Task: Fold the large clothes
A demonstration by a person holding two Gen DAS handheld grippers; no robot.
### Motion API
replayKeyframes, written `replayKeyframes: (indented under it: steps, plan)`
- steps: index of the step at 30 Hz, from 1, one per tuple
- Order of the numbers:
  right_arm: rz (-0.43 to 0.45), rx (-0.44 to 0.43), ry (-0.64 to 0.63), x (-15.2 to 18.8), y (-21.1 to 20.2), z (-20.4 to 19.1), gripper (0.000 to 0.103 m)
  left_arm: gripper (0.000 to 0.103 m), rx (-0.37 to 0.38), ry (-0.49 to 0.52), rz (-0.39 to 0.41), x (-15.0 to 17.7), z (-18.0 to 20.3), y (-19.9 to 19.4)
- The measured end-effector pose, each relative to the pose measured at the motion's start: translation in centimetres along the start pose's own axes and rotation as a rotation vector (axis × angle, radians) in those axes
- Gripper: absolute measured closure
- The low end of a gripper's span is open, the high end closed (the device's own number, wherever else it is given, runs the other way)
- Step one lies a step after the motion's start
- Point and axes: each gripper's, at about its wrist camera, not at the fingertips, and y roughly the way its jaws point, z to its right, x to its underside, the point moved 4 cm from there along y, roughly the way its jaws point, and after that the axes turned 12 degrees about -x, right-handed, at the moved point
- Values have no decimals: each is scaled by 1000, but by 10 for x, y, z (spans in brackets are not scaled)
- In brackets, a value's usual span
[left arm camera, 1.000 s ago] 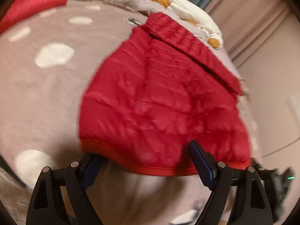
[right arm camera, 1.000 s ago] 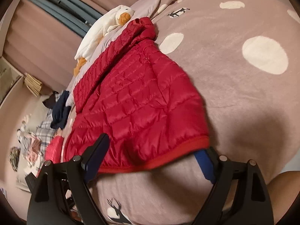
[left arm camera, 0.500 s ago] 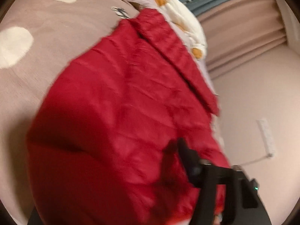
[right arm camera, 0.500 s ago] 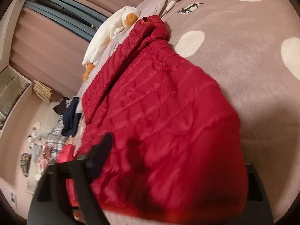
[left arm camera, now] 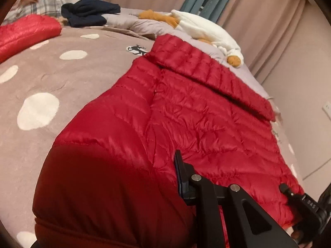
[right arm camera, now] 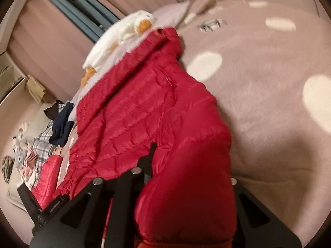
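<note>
- Curtains [left arm camera: 258,10] in pale pink with a teal panel close off the far side of the room, and a plain wall runs along the right.
- Filling most of both views, the bed [left arm camera: 41,78] wears a mauve fleece cover with cream dots and a small black reindeer print; in the right wrist view it is smeared by blur.
- Spread across the bed's right side lies the red quilted jacket [left arm camera: 196,111], collar at the far end and its near hem raised toward the cameras, bulging over the lower part of each view.
- That bulge hides one finger of the left tool [left arm camera: 134,186]; only its right-hand finger shows against the fabric, so the tool seems to be gripping the hem, though the pinch itself is covered.
- Likewise the right tool [right arm camera: 190,177] shows a left-hand finger and just a corner of its other side, with jacket fabric between them; the exact hold is out of sight.
- Beyond the collar rests a white plush toy [left arm camera: 206,31] with orange parts.
- At the far left sit a navy garment [left arm camera: 89,12], plaid cloth [left arm camera: 41,2] and another red padded piece [left arm camera: 24,33], cut off by the frame edge.
</note>
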Motion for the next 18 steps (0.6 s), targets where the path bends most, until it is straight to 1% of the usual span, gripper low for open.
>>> replayKeyframes:
  steps: [2,3,6,7,9,13,16,18]
  plan:
    - [12,-12,-2,-3,-10,-5,92,87,-15,-16,-3,-1,-5,-3]
    - [16,-18,5,-4,-13,-6,92,87,-26,-14,11,-1,-5,-8]
    - [31,-53,22,-4,-25,-12,92,87,-67,29,63,-4,2,-22]
    - [48,-74,29,-5,-32,-15,92,87,-81,43,77,-5,4,-26]
    - [64,-73,30,-6,-39,-20,92,87,-96,62,98,-9,7,-32]
    - [81,-17,-75,-7,-53,-40,92,87,-108,73,143,-16,8,-51]
    - [104,-33,-111,-11,-68,-56,92,87,-112,74,194,-22,8,-68]
    - [123,-31,-145,-13,-77,-65,92,87,-92,60,211,-25,6,-78]
